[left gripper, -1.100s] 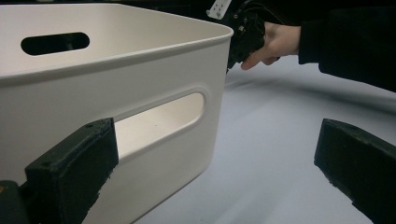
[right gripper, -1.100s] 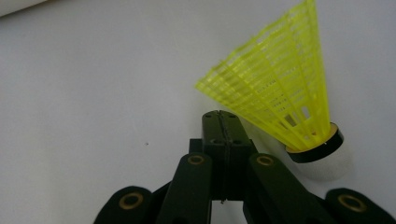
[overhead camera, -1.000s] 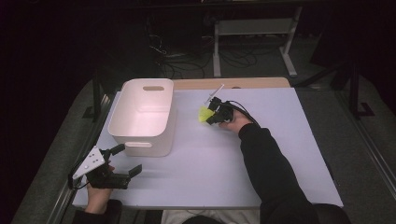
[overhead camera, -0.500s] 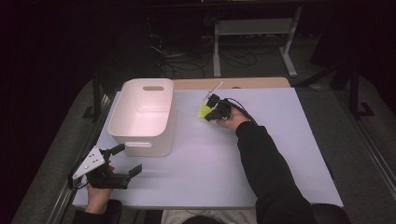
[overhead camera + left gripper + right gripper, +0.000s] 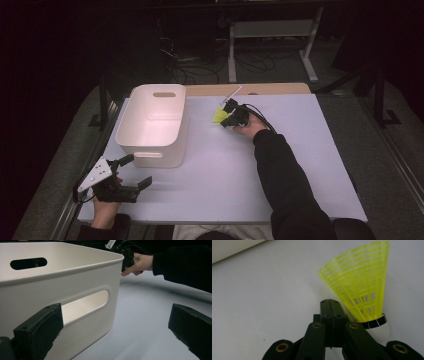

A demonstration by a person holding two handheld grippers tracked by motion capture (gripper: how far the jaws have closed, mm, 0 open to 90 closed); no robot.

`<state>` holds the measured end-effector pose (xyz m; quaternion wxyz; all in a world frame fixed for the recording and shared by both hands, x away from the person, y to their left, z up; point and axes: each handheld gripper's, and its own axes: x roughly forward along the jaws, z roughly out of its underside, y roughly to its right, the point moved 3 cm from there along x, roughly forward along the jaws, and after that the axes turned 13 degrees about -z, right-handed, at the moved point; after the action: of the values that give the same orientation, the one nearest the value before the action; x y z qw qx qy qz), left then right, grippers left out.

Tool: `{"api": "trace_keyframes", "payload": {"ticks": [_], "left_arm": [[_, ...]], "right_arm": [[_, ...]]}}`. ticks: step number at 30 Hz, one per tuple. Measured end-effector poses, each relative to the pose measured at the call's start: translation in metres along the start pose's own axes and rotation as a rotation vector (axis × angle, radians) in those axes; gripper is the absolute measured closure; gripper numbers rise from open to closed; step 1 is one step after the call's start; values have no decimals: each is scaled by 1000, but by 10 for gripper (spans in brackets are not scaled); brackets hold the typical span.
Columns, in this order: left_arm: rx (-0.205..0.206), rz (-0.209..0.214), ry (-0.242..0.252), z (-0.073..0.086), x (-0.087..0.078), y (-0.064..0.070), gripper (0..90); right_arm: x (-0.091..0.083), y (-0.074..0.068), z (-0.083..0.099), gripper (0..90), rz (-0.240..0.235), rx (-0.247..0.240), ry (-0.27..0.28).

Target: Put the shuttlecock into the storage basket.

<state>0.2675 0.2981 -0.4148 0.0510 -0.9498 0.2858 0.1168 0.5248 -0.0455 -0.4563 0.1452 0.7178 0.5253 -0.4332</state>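
Your right gripper [image 5: 229, 114] sits at the far middle of the pale grey rectangular table [image 5: 300, 165], touching the small yellow mesh shuttlecock [image 5: 219, 116] on its left side. Your left gripper [image 5: 131, 171] rests at the near left corner, jaws spread, pointing toward the white rectangular plastic bin [image 5: 152, 127] just beyond it. Bin and shuttlecock are apart.

No readable text, label, brand, number or sign on anything.
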Motion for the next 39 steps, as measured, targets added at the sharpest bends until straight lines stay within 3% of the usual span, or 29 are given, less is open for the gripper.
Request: {"api": "trace_keyframes", "payload": {"ticks": [15, 39], "left_arm": [[0, 1, 0, 0, 0, 0, 0], [0, 0, -1, 0, 0, 0, 0]], "right_arm": [[-6, 2, 3, 888, -3, 8, -5], [-42, -4, 2, 888, 7, -14, 6]]}}
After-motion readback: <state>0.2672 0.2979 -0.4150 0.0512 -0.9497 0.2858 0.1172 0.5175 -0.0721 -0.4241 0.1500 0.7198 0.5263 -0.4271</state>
